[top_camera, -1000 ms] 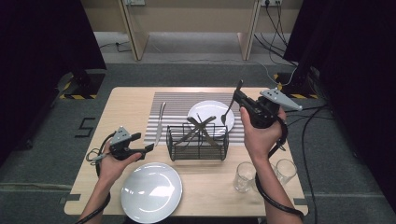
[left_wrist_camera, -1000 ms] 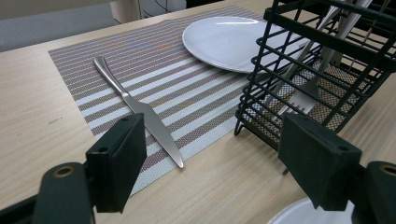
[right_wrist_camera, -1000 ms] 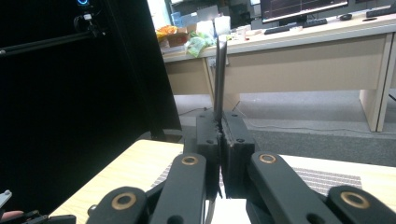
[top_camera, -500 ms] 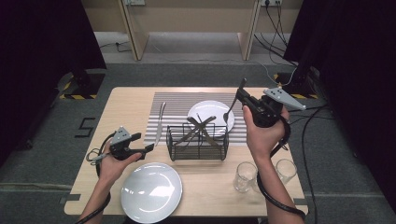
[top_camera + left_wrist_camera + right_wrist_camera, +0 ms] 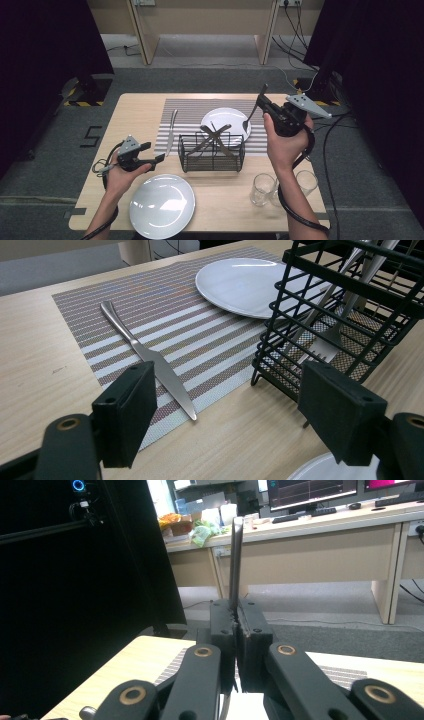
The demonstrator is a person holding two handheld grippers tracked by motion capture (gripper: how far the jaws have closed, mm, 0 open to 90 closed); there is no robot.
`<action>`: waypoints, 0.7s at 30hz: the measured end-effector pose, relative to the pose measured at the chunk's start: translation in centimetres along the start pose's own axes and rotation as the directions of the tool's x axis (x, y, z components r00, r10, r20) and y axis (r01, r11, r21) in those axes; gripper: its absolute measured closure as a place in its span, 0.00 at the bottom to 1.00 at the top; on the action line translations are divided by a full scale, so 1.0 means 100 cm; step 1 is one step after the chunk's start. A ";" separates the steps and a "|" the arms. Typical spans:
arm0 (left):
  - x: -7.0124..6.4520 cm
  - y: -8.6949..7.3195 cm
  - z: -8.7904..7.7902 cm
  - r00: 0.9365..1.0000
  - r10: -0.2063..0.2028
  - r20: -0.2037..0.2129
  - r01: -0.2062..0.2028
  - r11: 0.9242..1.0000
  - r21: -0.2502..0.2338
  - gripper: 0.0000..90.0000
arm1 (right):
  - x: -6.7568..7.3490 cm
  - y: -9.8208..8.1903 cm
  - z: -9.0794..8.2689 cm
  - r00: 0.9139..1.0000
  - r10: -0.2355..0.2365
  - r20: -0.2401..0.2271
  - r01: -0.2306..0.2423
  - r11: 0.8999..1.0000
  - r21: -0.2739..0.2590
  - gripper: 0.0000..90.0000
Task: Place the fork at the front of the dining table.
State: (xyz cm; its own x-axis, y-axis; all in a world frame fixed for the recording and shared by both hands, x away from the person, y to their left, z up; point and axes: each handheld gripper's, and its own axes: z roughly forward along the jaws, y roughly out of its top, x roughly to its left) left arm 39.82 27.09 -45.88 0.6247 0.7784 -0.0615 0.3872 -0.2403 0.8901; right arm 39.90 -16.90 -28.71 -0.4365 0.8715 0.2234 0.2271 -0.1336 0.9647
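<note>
My right gripper (image 5: 262, 104) is shut on a metal fork (image 5: 250, 118) and holds it in the air over the right edge of the far white plate (image 5: 225, 119). The fork's tines hang down toward the plate and its handle (image 5: 235, 560) sticks up between the shut jaws of the right gripper (image 5: 236, 625). My left gripper (image 5: 159, 159) rests low at the table's left with nothing in it. Its jaws stand wide apart in the left gripper view (image 5: 232, 410). A table knife (image 5: 150, 357) lies on the striped placemat (image 5: 185, 112) just ahead of it.
A black wire basket (image 5: 212, 150) with several pieces of cutlery stands mid-table, close to the left gripper's right side (image 5: 345, 305). A second white plate (image 5: 161, 205) lies at the front edge. Two glasses (image 5: 262, 189) (image 5: 306, 181) stand at the front right.
</note>
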 end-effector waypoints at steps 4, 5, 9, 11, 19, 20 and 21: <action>0.000 0.000 0.000 1.000 0.000 0.000 0.000 1.000 0.001 0.26 | -0.002 0.000 -0.001 1.000 -0.002 0.005 0.002 1.000 -0.004 0.97; 0.000 0.000 0.000 1.000 0.000 0.000 0.000 1.000 0.001 0.26 | -0.002 0.001 -0.002 1.000 -0.004 0.008 0.004 1.000 -0.004 0.97; 0.000 0.000 0.000 1.000 0.000 0.001 0.000 1.000 0.000 0.26 | -0.004 0.001 -0.003 1.000 -0.001 0.012 0.001 1.000 -0.008 0.97; 0.000 0.000 0.000 1.000 0.000 0.000 0.000 1.000 0.000 0.26 | -0.005 0.001 -0.004 1.000 -0.001 0.015 0.001 1.000 -0.006 0.97; 0.000 0.000 0.000 1.000 0.001 -0.001 -0.001 1.000 0.003 0.26 | -0.009 0.000 -0.006 1.000 0.000 0.027 0.001 1.000 -0.008 0.97; 0.000 0.000 0.000 1.000 0.001 -0.001 -0.001 1.000 0.003 0.26 | -0.009 0.000 -0.006 1.000 0.000 0.028 0.001 1.000 -0.008 0.97; 0.000 0.000 0.001 1.000 0.001 0.000 -0.001 1.000 0.003 0.26 | -0.009 0.000 -0.007 1.000 -0.001 0.028 0.001 1.000 -0.007 0.97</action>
State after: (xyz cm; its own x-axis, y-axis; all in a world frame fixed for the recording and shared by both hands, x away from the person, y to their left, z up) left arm 39.82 27.05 -45.94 0.6250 0.7783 -0.0604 0.3887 -0.2432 0.8887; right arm 39.75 -18.03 -28.82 -0.4118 0.8846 0.2188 0.2209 -0.1360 0.9658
